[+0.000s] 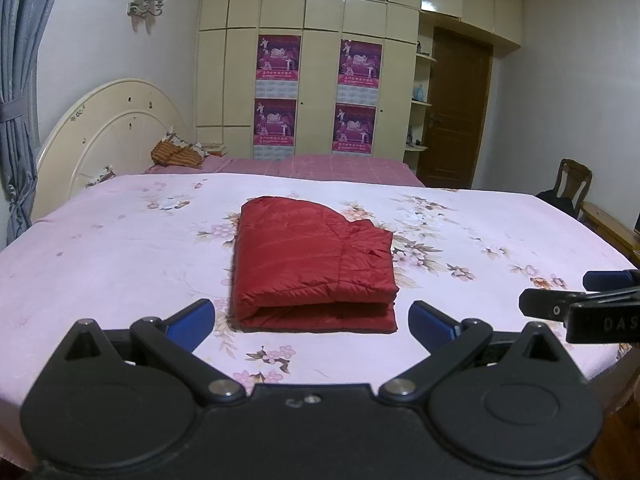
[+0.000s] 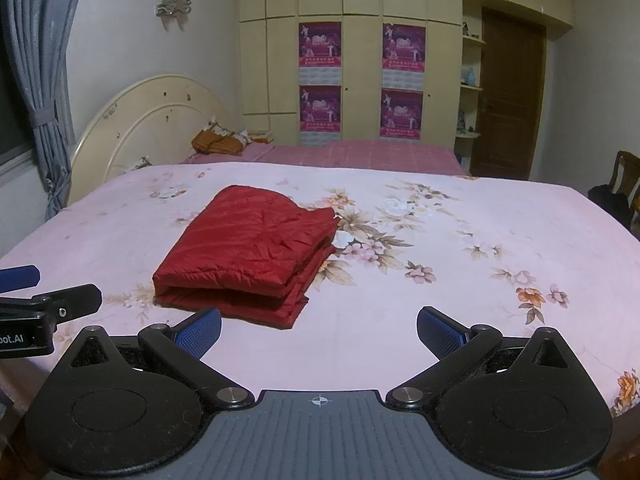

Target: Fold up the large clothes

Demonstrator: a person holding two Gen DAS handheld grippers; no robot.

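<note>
A red quilted jacket (image 1: 312, 264) lies folded into a compact rectangle on the pink floral bedspread (image 1: 120, 248). It also shows in the right wrist view (image 2: 248, 248), left of centre. My left gripper (image 1: 312, 320) is open and empty, held just short of the jacket's near folded edge. My right gripper (image 2: 318, 328) is open and empty, a little nearer than the jacket and to its right. The right gripper's side shows at the right edge of the left wrist view (image 1: 580, 304). The left gripper's side shows at the left edge of the right wrist view (image 2: 44, 304).
A cream headboard (image 1: 108, 128) and a striped pillow (image 1: 176, 154) stand at the far left. A wardrobe with purple posters (image 1: 316, 96) lines the back wall. A brown door (image 1: 456, 108) and a wooden chair (image 1: 574, 184) are at the right. Grey curtains (image 1: 20, 100) hang left.
</note>
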